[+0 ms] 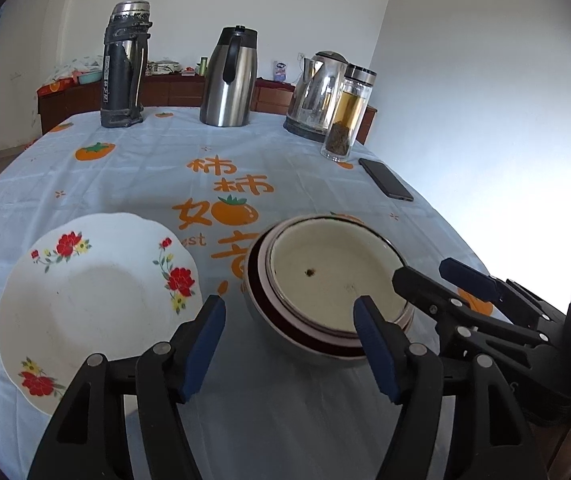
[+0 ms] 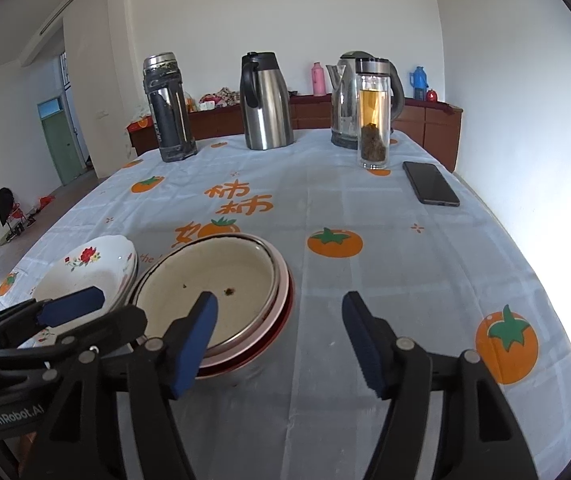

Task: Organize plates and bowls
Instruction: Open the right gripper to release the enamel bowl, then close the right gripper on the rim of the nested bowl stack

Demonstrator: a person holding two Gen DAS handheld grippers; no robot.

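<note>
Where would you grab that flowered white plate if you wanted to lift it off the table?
Probably by its scalloped rim, on the near edge closest to the left hand-held gripper. The flowered plate lies flat on the tablecloth, and its rim flares upward, so one finger could slip under the lip and the other press on top. That gripper stands open and empty beside it.

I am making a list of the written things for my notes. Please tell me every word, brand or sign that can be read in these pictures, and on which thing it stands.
"GenRobot.AI": on the left gripper body, seen from the right wrist.
"柿柿如": large orange characters on the tablecloth; a further character is part hidden by the bowl stack.
"st" and "the": fragments of small orange words on the tablecloth, cut off.
Vertical label on the black flask: too blurred to read.
</note>
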